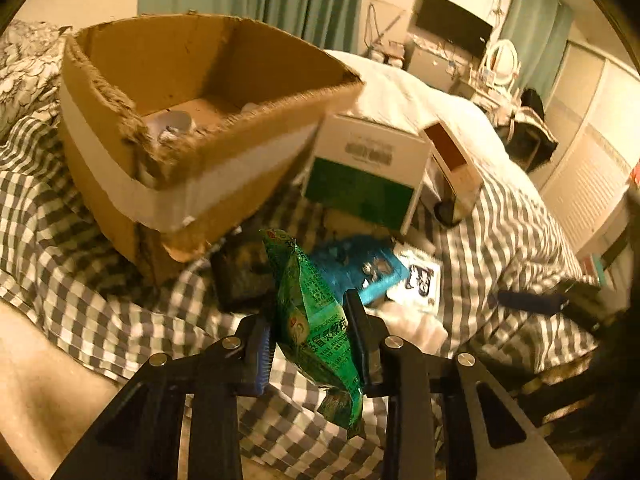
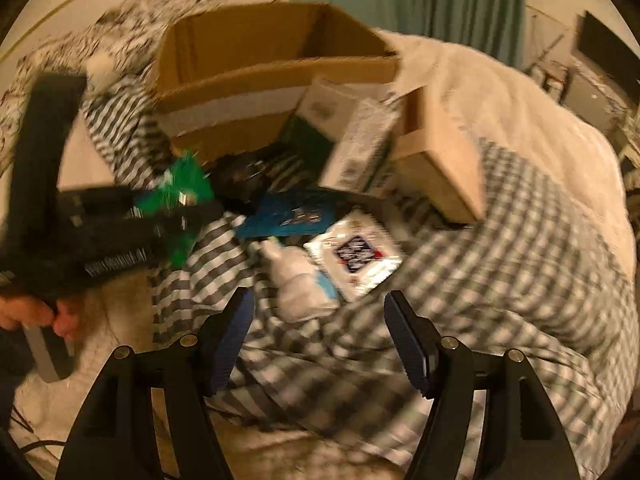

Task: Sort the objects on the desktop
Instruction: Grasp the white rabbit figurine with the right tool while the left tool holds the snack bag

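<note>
Left gripper (image 1: 308, 332) pinches green sachet (image 1: 310, 312), lifted nr cardboard box (image 1: 192, 184). Right gripper (image 2: 318, 336) gapes empty over white bottle (image 2: 298, 276). Blue pack (image 2: 288, 216), white packet (image 2: 356, 256) etc still unsorted; mostly left.

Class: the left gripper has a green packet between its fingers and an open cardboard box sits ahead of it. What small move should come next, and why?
Probably carry the green packet up and forward over the cardboard box. The left gripper is shut on it and has it clear of the checked cloth, and the box is open with items already inside. The right gripper is open over the pile.
</note>
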